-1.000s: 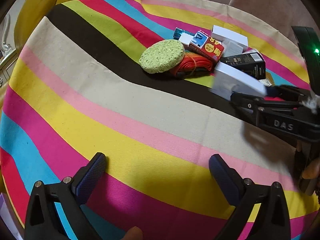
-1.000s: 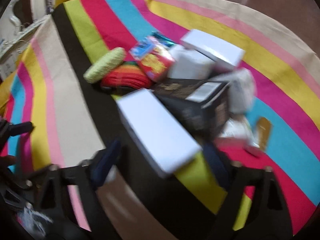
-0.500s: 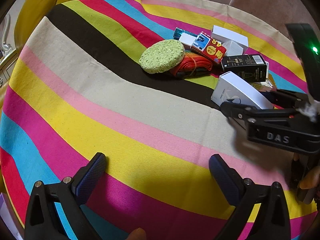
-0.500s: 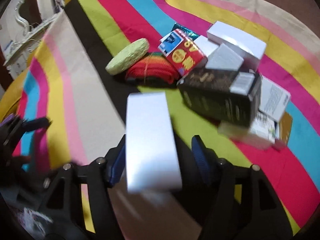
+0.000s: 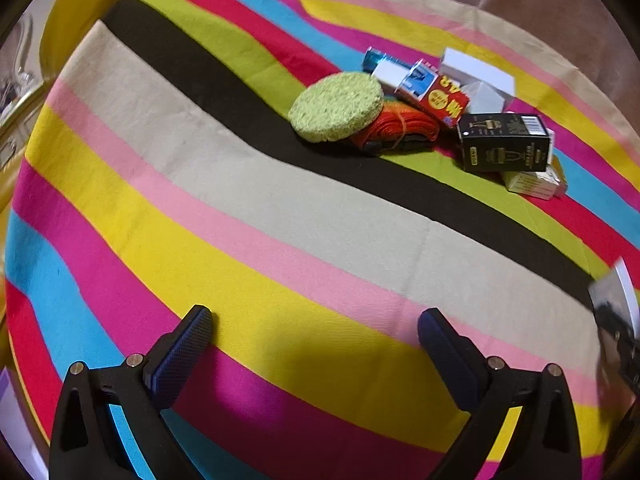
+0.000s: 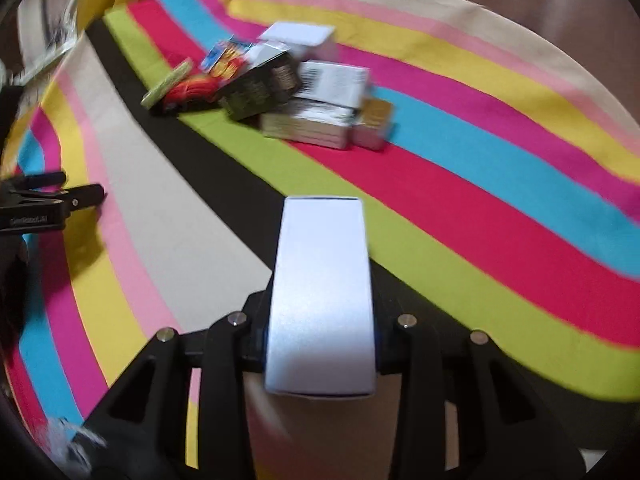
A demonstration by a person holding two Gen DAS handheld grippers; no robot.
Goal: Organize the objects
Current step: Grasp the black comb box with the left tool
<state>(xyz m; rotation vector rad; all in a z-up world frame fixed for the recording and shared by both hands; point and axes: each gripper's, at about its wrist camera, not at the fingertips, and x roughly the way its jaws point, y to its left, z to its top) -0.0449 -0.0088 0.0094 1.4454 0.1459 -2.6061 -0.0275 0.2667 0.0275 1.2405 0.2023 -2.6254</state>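
Observation:
A long white box (image 6: 322,292) sticks out forward from my right gripper (image 6: 320,336). Its jaws are closing and the pads press the box's sides, holding it above the striped cloth (image 6: 460,220). In the left wrist view the same box (image 5: 618,292) shows blurred at the far right edge. A pile lies at the far side: a green round sponge (image 5: 336,106), an orange cord bundle (image 5: 400,130), a red and blue box (image 5: 434,94), a black box (image 5: 504,142) and white boxes (image 5: 476,70). My left gripper (image 5: 316,344) hangs open over the yellow stripe, with nothing between its pads.
The round table wears a striped cloth (image 5: 200,184). A yellow leather chair (image 5: 92,12) stands behind it at the far left. A pale carton (image 5: 536,184) lies beside the black box. The left gripper (image 6: 60,200) reaches in from the left in the right wrist view.
The right gripper closed on the white box and drew it away from the pile toward the table's near right side. The left gripper stayed where it was, still open.

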